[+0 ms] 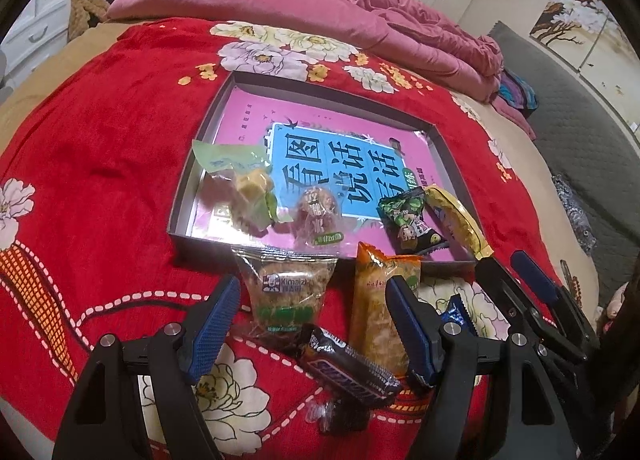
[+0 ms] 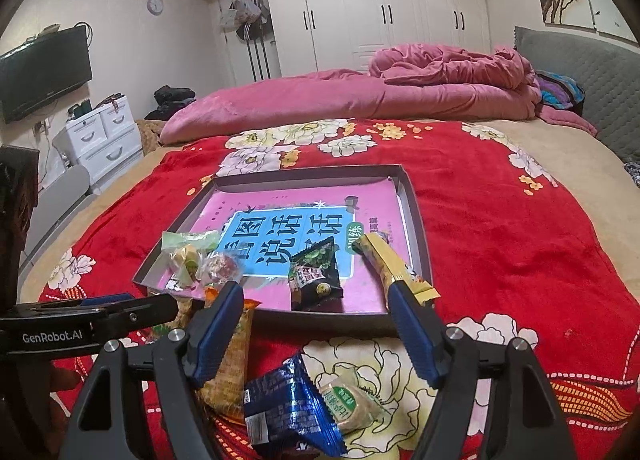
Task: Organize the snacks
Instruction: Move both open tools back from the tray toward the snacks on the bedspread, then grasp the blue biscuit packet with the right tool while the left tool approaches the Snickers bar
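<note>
A shallow grey tray [image 1: 182, 196] [image 2: 416, 228] lined with a pink and blue book lies on the red floral blanket. Inside it are a green-yellow pack [image 1: 248, 184], a round reddish candy [image 1: 318, 212] and a black-green pack [image 1: 408, 224] [image 2: 316, 276]. A yellow bar [image 1: 456, 220] [image 2: 380, 256] leans over the tray's right rim, with its end against one fingertip of my right gripper [image 2: 315, 292] [image 1: 500, 260], which is open. My left gripper [image 1: 314, 288] [image 2: 152, 302] is open above a clear Ximaizi pack [image 1: 286, 292], an orange pack [image 1: 376, 312] and a dark chocolate bar [image 1: 348, 368].
In front of the tray lie a blue foil pack [image 2: 288, 408] and a green-labelled pastry [image 2: 348, 400]. A pink quilt [image 2: 360, 96] is heaped along the far side of the bed. White drawers [image 2: 104, 136] and a wall television [image 2: 44, 68] stand at the left.
</note>
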The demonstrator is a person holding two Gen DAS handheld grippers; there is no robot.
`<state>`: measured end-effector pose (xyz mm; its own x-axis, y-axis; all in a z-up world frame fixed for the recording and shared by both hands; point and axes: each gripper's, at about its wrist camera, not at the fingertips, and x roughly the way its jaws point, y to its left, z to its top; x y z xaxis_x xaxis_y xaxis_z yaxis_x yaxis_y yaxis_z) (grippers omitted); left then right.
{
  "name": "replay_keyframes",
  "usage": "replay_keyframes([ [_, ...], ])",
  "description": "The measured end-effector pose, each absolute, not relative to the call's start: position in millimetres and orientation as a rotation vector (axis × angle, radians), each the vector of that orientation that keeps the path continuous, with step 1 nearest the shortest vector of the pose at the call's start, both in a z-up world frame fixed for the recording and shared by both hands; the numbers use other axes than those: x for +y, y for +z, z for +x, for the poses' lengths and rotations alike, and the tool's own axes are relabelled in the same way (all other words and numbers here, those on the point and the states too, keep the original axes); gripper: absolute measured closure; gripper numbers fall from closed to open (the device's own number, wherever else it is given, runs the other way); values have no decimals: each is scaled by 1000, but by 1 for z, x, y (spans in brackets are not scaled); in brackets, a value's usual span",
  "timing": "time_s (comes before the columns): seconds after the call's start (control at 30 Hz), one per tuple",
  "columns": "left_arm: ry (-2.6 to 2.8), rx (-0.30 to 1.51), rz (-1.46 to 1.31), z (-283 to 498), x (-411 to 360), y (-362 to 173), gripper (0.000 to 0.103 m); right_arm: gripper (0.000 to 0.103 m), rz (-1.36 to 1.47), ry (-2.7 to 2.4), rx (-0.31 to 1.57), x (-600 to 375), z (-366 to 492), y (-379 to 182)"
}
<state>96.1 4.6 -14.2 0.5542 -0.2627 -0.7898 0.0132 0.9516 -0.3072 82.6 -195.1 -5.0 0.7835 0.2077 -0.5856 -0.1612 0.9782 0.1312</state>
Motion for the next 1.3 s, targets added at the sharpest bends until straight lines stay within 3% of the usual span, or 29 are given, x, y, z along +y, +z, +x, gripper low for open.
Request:
replay_keyframes([
  [1.3, -179, 1107, -355, 74, 18, -36, 27, 29, 9, 231, 745, -186, 54, -19],
])
